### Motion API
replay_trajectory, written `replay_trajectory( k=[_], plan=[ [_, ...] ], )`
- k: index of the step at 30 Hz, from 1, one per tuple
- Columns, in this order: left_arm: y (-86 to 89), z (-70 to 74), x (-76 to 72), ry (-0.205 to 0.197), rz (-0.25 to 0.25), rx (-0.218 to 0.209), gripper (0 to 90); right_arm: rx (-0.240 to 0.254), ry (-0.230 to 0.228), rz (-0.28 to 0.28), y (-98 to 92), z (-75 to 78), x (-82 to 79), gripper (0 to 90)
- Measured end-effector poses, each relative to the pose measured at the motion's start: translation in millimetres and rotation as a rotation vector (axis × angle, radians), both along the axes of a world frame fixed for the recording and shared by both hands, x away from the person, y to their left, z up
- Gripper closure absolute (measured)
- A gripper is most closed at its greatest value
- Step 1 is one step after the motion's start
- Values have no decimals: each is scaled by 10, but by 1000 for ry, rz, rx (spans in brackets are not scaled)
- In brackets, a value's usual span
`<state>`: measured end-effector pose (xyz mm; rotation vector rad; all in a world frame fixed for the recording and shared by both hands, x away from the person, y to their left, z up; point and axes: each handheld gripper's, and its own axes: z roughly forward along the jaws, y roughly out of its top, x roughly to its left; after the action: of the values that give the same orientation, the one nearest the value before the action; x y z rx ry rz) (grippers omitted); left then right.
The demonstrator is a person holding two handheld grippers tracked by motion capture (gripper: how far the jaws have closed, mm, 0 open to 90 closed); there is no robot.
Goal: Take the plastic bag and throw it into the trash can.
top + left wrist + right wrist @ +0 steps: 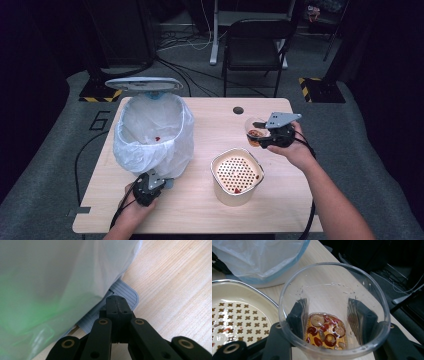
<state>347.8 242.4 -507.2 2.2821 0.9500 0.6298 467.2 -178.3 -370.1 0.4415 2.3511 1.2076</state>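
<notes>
Right gripper view: the jaws grip a clear cup (332, 315) holding amber liquid and red fruit slices.

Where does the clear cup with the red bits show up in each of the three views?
High view: the clear cup is right of centre, above the table, held in the right tool.
Left gripper view: not in this picture.
Right gripper view: the cup sits centre and low, between the two jaws.
Shared landmark: the cream strainer pot, below-left of the cup in the high view, left of it in the right gripper view.
</notes>
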Motion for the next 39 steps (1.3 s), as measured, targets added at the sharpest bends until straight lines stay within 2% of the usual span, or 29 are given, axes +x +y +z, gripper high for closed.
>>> replay_trajectory(
  k=[8,10,16,24,27,29,32,39],
  plan=[
    [0,0,1,-1,-2,2,900,-56,-60,43,74,18,-75,509],
    [0,0,1,-1,-2,1,900,-77,-86,60,111,60,-115,508],
    [0,0,0,0,0,0,900,-101,-125,98,189,156,-207,509],
    [-1,0,0,0,-1,0,900,-160,-177,152,326,244,-352,509],
    [-2,0,-1,-1,-1,1,900,-196,-209,171,374,267,-399,509],
    [-1,0,0,0,-1,0,900,-201,-213,175,381,270,-407,508],
    [-1,0,0,0,-1,1,900,-237,-241,189,412,260,-440,509],
    [0,-1,0,-2,-2,0,900,-264,-254,203,427,250,-504,509]
  ],
)
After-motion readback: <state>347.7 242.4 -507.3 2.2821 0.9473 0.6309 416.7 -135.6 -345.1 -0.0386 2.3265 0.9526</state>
